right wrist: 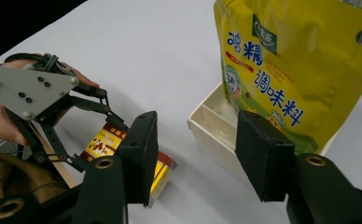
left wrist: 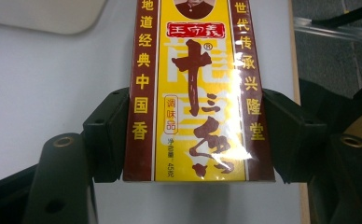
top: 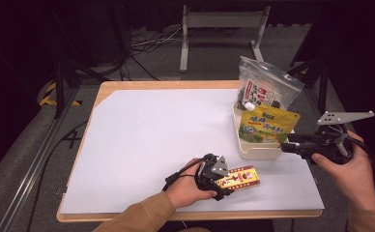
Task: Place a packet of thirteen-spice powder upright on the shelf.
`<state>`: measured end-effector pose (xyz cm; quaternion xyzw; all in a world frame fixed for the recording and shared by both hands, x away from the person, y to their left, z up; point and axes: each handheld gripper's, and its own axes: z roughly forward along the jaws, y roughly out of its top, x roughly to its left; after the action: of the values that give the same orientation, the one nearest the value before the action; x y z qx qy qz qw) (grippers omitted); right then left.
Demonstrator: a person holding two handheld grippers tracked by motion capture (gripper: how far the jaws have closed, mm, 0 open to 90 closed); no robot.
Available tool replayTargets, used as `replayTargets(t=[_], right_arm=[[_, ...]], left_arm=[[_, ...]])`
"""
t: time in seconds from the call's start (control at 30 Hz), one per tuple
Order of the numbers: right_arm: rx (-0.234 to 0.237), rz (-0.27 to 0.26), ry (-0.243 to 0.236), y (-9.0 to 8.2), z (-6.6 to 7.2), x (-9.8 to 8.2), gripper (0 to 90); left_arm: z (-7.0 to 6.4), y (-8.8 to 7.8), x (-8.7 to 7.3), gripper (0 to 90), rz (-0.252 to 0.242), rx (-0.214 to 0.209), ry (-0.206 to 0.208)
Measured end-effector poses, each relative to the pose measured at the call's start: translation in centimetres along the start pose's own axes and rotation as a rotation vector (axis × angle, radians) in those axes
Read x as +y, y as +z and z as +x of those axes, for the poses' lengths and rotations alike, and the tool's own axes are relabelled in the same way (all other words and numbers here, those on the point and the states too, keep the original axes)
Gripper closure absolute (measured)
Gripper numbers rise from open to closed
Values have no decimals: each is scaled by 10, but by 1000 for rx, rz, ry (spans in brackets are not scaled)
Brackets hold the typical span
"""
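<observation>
A yellow and brown seasoning box [top: 242, 177] with red Chinese print lies flat near the table's front edge. My left gripper [top: 225, 184] is shut on its near end. In the left gripper view both jaws press the long sides of the box [left wrist: 195, 93]. My right gripper [top: 285, 144] hovers open just right of a cream tray [top: 258, 152], with nothing between its jaws. The right gripper view looks between the open jaws of the right gripper [right wrist: 195, 149] at the tray's corner [right wrist: 212, 126], with the box [right wrist: 163, 172] at lower left.
In the tray stands a yellow seasoning pouch [top: 268, 125], with a clear zip bag [top: 267, 86] of dark contents behind it. A white sheet [top: 166, 130] covers the wooden table. Floor rails, cables and a metal stand lie beyond the table's edges.
</observation>
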<state>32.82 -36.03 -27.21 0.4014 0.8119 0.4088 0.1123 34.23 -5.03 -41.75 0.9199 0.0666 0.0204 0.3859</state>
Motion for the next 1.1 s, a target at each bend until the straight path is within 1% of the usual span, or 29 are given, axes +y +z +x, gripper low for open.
replayTargets(t=[0.1,0.13,0.17,0.2,0.23,0.3,0.33,0.37,0.4,0.57,0.63,0.7,0.8,0.87,1.0,1.07,1.1], right_arm=[[-2,5,-13,1,3,4,500],[-1,6,-11,0,5,5,503],[-3,6,-16,0,6,7,503],[1,5,-18,0,7,9,506],[3,8,-16,0,9,11,505],[7,8,-12,0,11,15,507],[6,7,-17,0,12,17,507],[9,8,-19,1,13,20,508],[14,10,-21,2,14,22,510],[26,27,-37,6,20,34,515],[32,33,-45,8,23,39,517],[38,39,-51,10,25,44,521],[40,51,-66,13,29,51,515],[34,57,-78,17,31,54,510],[43,73,-94,23,35,61,505],[45,83,-100,26,37,64,502],[46,87,-100,27,37,65,502]], left_arm=[[1,-9,0,323,-41,16,-9],[2,-13,0,323,-55,27,-4],[3,-17,-1,323,-81,38,-7],[4,-20,-1,323,-96,43,-6],[4,-23,-2,323,-110,49,-20],[5,-28,-3,323,-130,64,-26],[5,-31,-4,323,-144,79,-30],[5,-32,-5,323,-162,88,-29],[4,-33,-5,323,-170,94,-33],[4,-43,-10,323,-247,135,-51],[4,-45,-12,322,-276,152,-51],[3,-47,-15,322,-315,182,-55],[2,-49,-19,322,-354,200,-65],[2,-51,-20,322,-369,215,-64],[2,-57,-23,322,-393,242,-75],[3,-60,-24,322,-403,256,-89],[3,-62,-25,322,-416,261,-94]])
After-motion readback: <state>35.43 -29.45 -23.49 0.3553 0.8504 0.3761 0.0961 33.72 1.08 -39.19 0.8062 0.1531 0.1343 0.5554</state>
